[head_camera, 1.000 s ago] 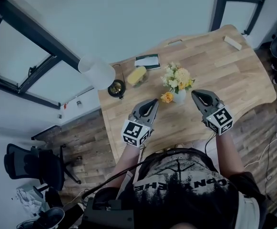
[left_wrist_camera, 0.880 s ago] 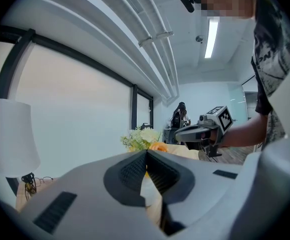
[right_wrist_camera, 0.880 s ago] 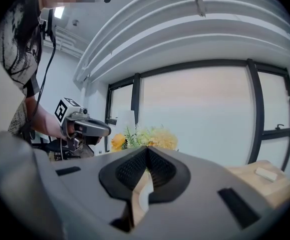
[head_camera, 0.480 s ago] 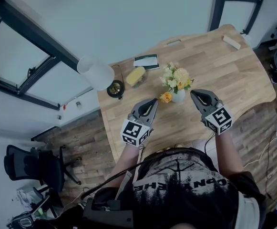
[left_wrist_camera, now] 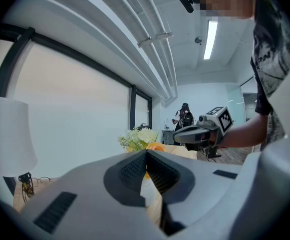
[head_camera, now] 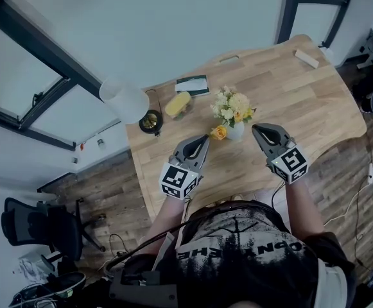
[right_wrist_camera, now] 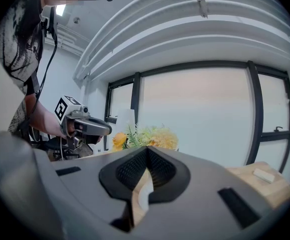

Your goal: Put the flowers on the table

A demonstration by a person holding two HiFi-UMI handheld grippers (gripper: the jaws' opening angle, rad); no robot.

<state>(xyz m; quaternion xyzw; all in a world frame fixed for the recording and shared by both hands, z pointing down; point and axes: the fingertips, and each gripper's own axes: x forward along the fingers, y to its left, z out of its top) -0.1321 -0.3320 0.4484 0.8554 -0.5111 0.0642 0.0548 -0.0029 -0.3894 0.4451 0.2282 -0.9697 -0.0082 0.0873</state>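
Observation:
A small bunch of cream, yellow and orange flowers stands upright in a white vase on the wooden table. My left gripper hovers just left of the vase, shut, with nothing between its jaws. To the vase's right my right gripper is shut and empty too. Neither touches the vase. In the left gripper view the flowers rise behind the closed jaws, with the right gripper beyond. The right gripper view has the flowers ahead and the left gripper at left.
On the table's far left stand a white lamp with a dark round base, a yellow object and a dark booklet. A small pale block lies at the far right corner. An office chair sits on the floor at left.
Both grippers stay shut on either side of the vase. The whole view has shifted slightly as the head moved; nothing was gripped or let go.

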